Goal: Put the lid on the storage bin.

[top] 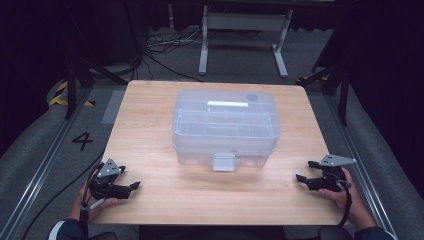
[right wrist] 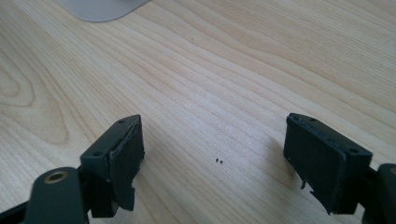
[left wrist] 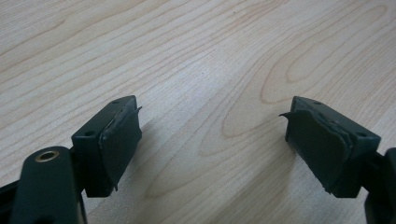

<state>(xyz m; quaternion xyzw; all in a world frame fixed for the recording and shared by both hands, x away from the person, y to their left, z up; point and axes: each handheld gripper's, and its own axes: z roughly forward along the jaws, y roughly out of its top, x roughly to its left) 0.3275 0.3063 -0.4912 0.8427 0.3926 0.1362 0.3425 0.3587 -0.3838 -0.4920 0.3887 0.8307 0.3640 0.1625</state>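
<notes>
Box (top: 226, 127), clear plastic with lid on, sits mid-counter, a bit toward the far edge, long axis running left-right, parallel to the near edge. Latch tab (top: 223, 162) hangs on its near face, centred, facing the person. White strip on the lid looks like a handle (top: 227, 104), also running left-right.

Left gripper (top: 134, 186) rests near the near-left corner of the counter (top: 150, 150), fingers (left wrist: 122, 135) apart with nothing between them, only bare wood in the left gripper view. Right gripper (top: 301, 171) rests near the near-right corner, fingers (right wrist: 122, 154) apart too, wider if anything, nothing between them; the right gripper view catches a corner of the box at top left (right wrist: 100, 8).

Key relation: box lies forward and inward from both grippers, each pointing roughly toward the counter's middle. Both well apart from the box; the two look about equally far, the right perhaps slightly nearer its end of the box. The latch lies between the two, so either hand could reach it.

Room: open wood on all sides of the box, widest strip along the near edge between the grippers. Side strips left and right are clear enough for a two-sided approach to the short ends. Nothing else on the counter. My guess: next move is both hands going in toward the box or the latch.
</notes>
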